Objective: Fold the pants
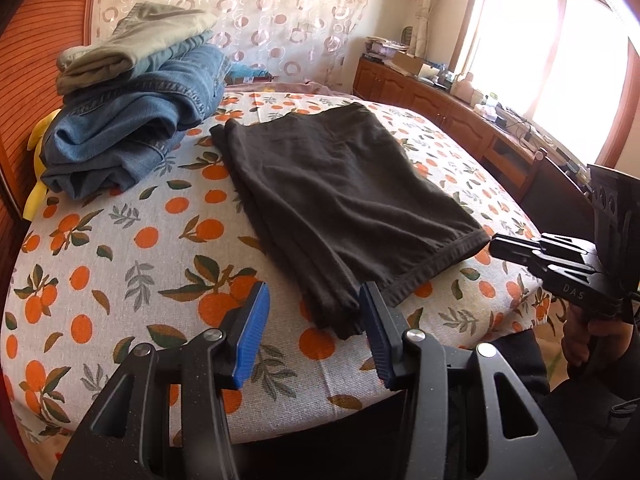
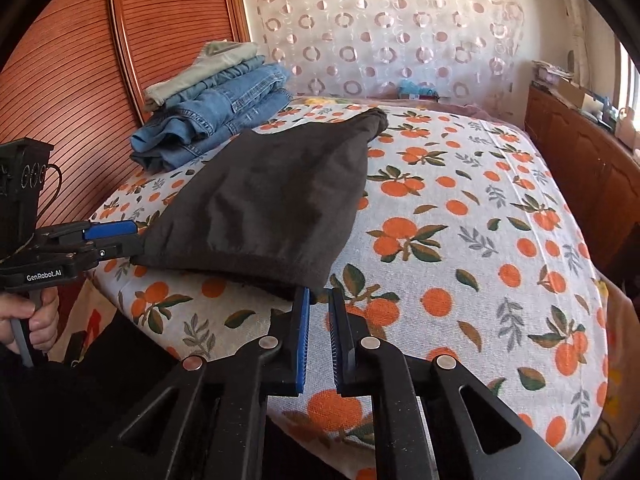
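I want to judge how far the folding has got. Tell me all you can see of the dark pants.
The dark pants are near-black soft cloth, folded lengthwise into a flat, slightly rumpled panel on the orange-print cover. A stitched hem band lies at the near edge; the far end bunches. They lie apart from the jeans stack. The left gripper is open at the near corner; the right gripper, jaws narrowly parted, holds nothing.
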`<state>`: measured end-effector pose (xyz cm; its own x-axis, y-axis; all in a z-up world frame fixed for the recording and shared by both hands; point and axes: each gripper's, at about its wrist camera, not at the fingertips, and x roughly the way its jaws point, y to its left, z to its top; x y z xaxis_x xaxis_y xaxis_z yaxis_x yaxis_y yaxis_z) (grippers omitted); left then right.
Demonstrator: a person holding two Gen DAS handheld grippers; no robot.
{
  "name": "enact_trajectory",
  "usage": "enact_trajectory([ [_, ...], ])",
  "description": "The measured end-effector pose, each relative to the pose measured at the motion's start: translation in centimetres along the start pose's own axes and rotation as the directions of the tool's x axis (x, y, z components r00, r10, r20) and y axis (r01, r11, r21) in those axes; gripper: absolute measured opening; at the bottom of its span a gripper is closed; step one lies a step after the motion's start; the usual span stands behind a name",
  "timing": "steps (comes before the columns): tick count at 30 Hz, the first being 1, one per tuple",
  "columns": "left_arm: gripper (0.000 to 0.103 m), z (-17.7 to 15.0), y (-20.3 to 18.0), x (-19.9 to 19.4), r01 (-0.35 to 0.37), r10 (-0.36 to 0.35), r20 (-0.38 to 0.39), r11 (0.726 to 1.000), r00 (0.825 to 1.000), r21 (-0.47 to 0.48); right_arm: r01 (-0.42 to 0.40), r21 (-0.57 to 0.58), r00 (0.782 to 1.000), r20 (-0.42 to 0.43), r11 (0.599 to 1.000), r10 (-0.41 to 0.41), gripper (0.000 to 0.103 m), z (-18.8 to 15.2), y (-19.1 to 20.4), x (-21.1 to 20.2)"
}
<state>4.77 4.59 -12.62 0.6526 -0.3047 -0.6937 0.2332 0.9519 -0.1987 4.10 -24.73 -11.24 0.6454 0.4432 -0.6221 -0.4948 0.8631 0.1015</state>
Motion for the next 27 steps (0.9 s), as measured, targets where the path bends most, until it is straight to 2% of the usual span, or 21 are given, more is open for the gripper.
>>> enact_trajectory([
  [3, 0.048, 0.1, -0.1, 0.6, 0.002, -0.002, -0.01, 1.0, 1.0, 0.004, 0.006, 0.02, 1.0, 0.022, 1.0, -0.006, 0.016, -0.1, -0.5, -1.2],
  [8, 0.048, 0.0, -0.3, 1.7, 0.008, -0.007, -0.042, 1.0, 0.999, 0.005, 0.001, 0.038, 0.998, 0.068, 0.999, -0.004, 0.035, 0.8, -0.7, -2.2],
  [11, 0.048, -0.2, -0.5, 2.0, 0.006, -0.006, -0.05, 1.0, 0.999, 0.011, -0.009, 0.022, 0.998, 0.067, 1.0, 0.008, 0.036, 1.5, -0.2, -1.4],
  [15, 0.048, -0.2, -0.7, 2.1, -0.001, 0.002, -0.051, 1.0, 0.999, 0.026, -0.016, -0.003, 1.0, 0.015, 1.0, 0.016, 0.036, 1.8, 1.0, 1.1],
  [21, 0.048, -0.3, -0.5, 2.0, 0.019, -0.018, -0.05, 1.0, 0.999, 0.018, -0.007, 0.011, 0.999, -0.046, 1.0, 0.007, 0.036, 1.0, 0.5, 3.0],
  [23, 0.048, -0.3, -0.5, 1.9, 0.024, -0.024, -0.049, 1.0, 0.998, 0.015, -0.015, 0.012, 0.999, -0.04, 1.0, 0.015, 0.036, 0.9, 0.4, 3.0],
  [27, 0.039, -0.5, -0.8, 1.8, 0.045, -0.043, -0.051, 0.999, 0.998, 0.025, -0.01, 0.01, 0.999, -0.032, 1.0, 0.01, 0.036, 1.0, 0.5, 3.0],
])
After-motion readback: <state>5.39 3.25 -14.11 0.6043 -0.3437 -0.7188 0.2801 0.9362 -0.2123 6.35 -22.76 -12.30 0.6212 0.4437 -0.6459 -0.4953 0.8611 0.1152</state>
